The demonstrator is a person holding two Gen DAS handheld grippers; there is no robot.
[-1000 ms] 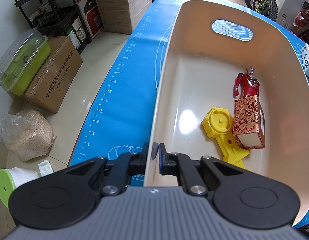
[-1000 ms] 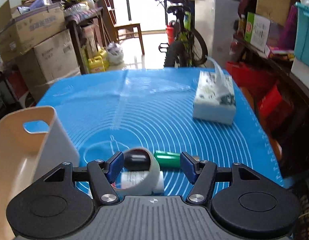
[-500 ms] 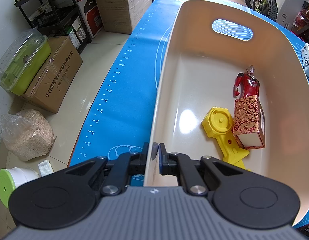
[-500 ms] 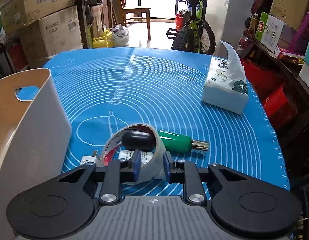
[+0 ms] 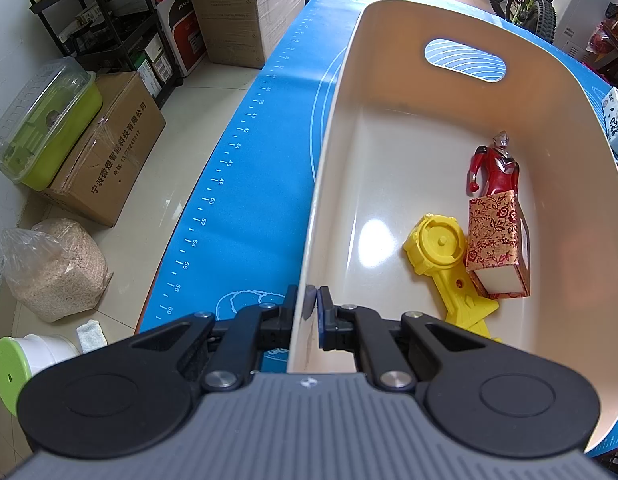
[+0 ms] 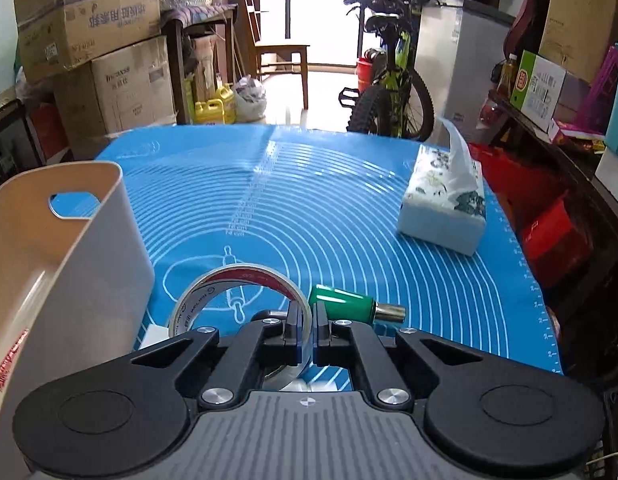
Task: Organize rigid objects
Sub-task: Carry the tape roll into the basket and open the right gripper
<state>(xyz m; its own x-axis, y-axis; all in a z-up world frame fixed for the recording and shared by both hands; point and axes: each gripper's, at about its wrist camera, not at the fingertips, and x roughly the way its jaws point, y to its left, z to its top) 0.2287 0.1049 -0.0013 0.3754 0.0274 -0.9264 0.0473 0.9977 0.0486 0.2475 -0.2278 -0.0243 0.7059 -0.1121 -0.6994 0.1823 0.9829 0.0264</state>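
Observation:
My left gripper (image 5: 309,312) is shut on the near left wall of the beige bin (image 5: 329,152). Inside the bin lie a red figure (image 5: 495,166), a red patterned box (image 5: 495,240) and a yellow plastic toy (image 5: 441,248). My right gripper (image 6: 307,328) is shut on the rim of a clear tape roll (image 6: 213,292) and holds it lifted above the blue mat (image 6: 309,200). A green cylinder with a gold tip (image 6: 349,306) lies on the mat just right of the tape. The bin (image 6: 61,264) stands left of the right gripper.
A tissue box (image 6: 445,208) stands on the mat at the right. A small white item (image 6: 155,332) lies below the tape roll. Cardboard boxes (image 5: 109,148), a grain bag (image 5: 53,268) and a green-lidded container (image 5: 45,120) sit on the floor left of the table.
My right gripper has shut on the tape roll's rim and lifted it, so the roll now stands tilted up. The left gripper and bin have not moved.

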